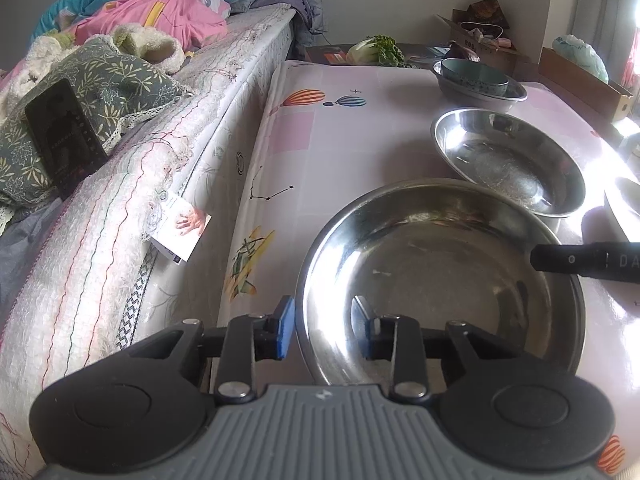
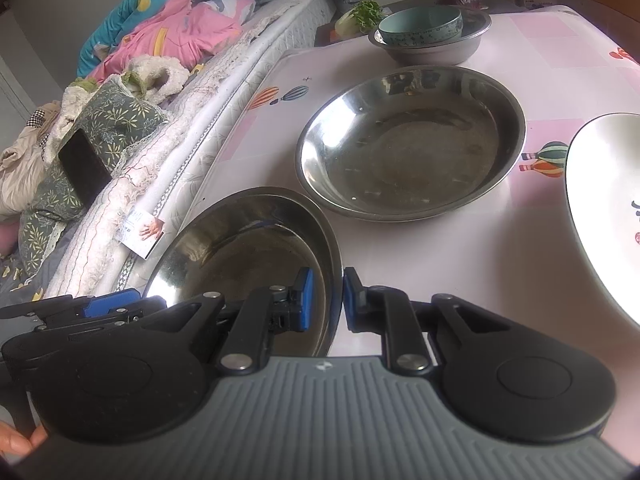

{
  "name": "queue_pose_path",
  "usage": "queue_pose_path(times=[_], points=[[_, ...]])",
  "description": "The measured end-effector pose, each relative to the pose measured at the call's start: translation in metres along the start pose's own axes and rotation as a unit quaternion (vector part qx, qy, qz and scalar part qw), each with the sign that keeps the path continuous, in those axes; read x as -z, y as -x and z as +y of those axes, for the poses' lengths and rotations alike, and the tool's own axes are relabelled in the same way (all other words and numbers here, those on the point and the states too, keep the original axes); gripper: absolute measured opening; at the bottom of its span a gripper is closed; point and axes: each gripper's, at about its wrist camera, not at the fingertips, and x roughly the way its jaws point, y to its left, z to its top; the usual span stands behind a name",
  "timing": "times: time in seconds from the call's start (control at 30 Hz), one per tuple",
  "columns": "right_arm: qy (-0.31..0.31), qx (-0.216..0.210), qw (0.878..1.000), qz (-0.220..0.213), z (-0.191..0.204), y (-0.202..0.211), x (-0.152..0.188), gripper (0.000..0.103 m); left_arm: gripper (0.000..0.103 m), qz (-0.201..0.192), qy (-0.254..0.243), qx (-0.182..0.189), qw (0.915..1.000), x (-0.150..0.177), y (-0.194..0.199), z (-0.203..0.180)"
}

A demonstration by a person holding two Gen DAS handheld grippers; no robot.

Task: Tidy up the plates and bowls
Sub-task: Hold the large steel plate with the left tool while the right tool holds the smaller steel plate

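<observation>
A near steel plate (image 1: 440, 280) sits at the table's left edge; it also shows in the right wrist view (image 2: 248, 248). My left gripper (image 1: 326, 330) straddles its left rim, jaws apart with a gap around the rim. My right gripper (image 2: 326, 300) straddles its right rim, pads close on both sides; its black finger (image 1: 584, 262) shows in the left wrist view. A second steel plate (image 2: 412, 140) lies just beyond, also seen in the left wrist view (image 1: 508, 160). Farther back a teal bowl (image 2: 420, 24) sits inside a grey basin (image 2: 436, 50).
A white patterned plate (image 2: 604, 208) lies at the right. The pink tablecloth (image 2: 500, 260) covers the table. A bed (image 1: 140, 200) with quilts, a pillow and a dark phone (image 1: 64, 136) runs along the table's left side. Greens (image 1: 376, 50) and boxes stand behind.
</observation>
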Motion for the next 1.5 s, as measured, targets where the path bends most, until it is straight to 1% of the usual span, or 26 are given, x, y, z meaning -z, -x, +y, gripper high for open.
queue_pose_path(times=[0.1, 0.33, 0.43, 0.5, 0.63, 1.0, 1.03, 1.07, 1.1, 1.17, 1.23, 1.33, 1.37, 1.4, 1.43, 1.47, 1.5], points=[[-0.003, 0.003, 1.0, 0.002, -0.003, 0.001, 0.004, 0.016, 0.025, 0.001, 0.006, 0.005, 1.0, 0.002, 0.002, 0.003], [-0.009, 0.002, 1.0, 0.001, -0.008, 0.005, 0.011, 0.015, 0.025, 0.031, 0.031, 0.028, 0.9986, 0.009, -0.004, 0.013], [-0.009, 0.0, 1.0, 0.002, -0.007, 0.005, 0.012, 0.015, 0.025, 0.037, 0.042, 0.036, 0.9978, 0.012, -0.006, 0.015], [-0.007, 0.002, 1.0, 0.003, -0.006, 0.005, 0.013, 0.015, 0.02, 0.037, 0.044, 0.036, 0.9977, 0.012, -0.006, 0.015], [0.0, 0.006, 1.0, -0.001, -0.004, 0.006, 0.014, 0.016, 0.017, 0.029, 0.039, 0.024, 0.9985, 0.012, -0.003, 0.013], [0.029, 0.011, 0.999, -0.017, 0.005, 0.013, 0.015, 0.016, 0.016, 0.0, 0.024, 0.007, 0.9997, 0.012, 0.009, 0.009], [0.032, 0.01, 0.999, -0.019, 0.006, 0.014, 0.014, 0.016, 0.016, -0.005, 0.023, 0.008, 0.9997, 0.012, 0.011, 0.009], [0.034, 0.009, 0.999, -0.021, 0.007, 0.015, 0.015, 0.016, 0.012, -0.009, 0.022, 0.013, 0.9996, 0.012, 0.013, 0.009], [0.035, 0.003, 0.999, -0.022, 0.007, 0.016, 0.014, 0.015, 0.007, -0.011, 0.024, 0.028, 0.9993, 0.011, 0.015, 0.009], [0.037, -0.004, 0.999, -0.021, 0.009, 0.016, 0.015, 0.014, 0.007, -0.011, 0.026, 0.046, 0.9985, 0.011, 0.017, 0.007], [0.042, -0.002, 0.999, -0.021, 0.012, 0.015, 0.017, 0.014, 0.007, -0.01, 0.02, 0.04, 0.999, 0.012, 0.015, 0.002], [0.037, -0.003, 0.999, -0.023, 0.009, 0.017, 0.016, 0.014, 0.008, -0.011, 0.027, 0.042, 0.9987, 0.013, 0.016, 0.004], [0.035, -0.002, 0.999, -0.024, 0.008, 0.018, 0.015, 0.015, 0.011, -0.014, 0.031, 0.043, 0.9985, 0.013, 0.017, 0.006], [0.03, -0.003, 0.999, -0.024, 0.005, 0.018, 0.014, 0.016, 0.016, -0.018, 0.035, 0.042, 0.9983, 0.013, 0.019, 0.009], [0.024, -0.003, 0.999, -0.024, 0.003, 0.018, 0.013, 0.016, 0.018, -0.023, 0.039, 0.04, 0.9982, 0.012, 0.02, 0.011], [0.018, -0.004, 1.0, -0.025, 0.001, 0.018, 0.012, 0.016, 0.023, -0.027, 0.042, 0.036, 0.9981, 0.012, 0.022, 0.014], [0.015, -0.004, 1.0, -0.024, -0.001, 0.017, 0.012, 0.016, 0.033, -0.029, 0.045, 0.034, 0.998, 0.011, 0.022, 0.016]])
